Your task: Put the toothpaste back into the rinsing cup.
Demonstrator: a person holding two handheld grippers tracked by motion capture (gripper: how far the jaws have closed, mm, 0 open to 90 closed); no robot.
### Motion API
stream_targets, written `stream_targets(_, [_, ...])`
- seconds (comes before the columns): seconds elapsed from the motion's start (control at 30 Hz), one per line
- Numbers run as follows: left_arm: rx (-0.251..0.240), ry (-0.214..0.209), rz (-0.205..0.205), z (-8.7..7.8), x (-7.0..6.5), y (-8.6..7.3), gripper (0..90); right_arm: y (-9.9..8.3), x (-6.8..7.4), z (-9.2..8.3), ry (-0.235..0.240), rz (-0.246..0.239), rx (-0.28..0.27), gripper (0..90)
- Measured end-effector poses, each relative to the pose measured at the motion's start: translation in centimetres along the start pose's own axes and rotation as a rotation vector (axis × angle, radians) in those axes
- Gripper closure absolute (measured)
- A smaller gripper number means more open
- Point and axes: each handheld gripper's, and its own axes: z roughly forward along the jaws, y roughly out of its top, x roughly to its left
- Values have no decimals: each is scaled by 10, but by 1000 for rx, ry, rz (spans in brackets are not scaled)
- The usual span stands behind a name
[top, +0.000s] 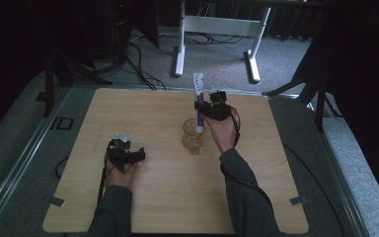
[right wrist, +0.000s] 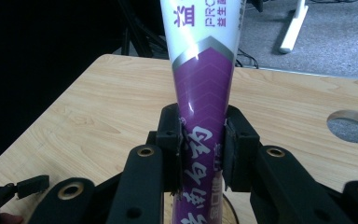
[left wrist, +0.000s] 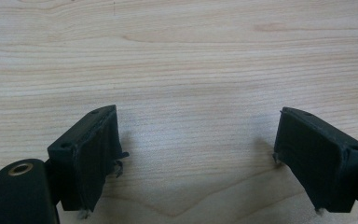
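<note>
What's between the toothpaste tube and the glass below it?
Nothing visible. The right tongs grip the toothpaste tube upright, its lower end at the open mouth of the glass. The left tongs rest open on the table, well aside.

Light wood-grain surface (top: 168, 197) on grey carpet (top: 217, 59); white desk frame (top: 217, 24) behind, black cables (top: 138, 64) beside it.

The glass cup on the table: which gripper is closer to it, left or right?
Right. The right gripper grips a toothpaste tube upright directly above the glass cup. The left gripper rests open on the table, well off to the cup's left.
</note>
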Motion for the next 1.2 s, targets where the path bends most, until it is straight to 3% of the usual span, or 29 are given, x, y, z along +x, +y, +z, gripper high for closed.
stream_targets(0.4, [1, -3, 4, 0, 0, 0, 142, -6, 9, 8, -2, -47, 14, 716])
stream_targets(0.87, [1, -3, 4, 0, 0, 0, 142, -21, 12, 10, -1, -66, 30, 704])
stream_targets(1.2, [2, -4, 4, 0, 0, 0, 141, -39, 11, 12, -12, -106, 63, 688])
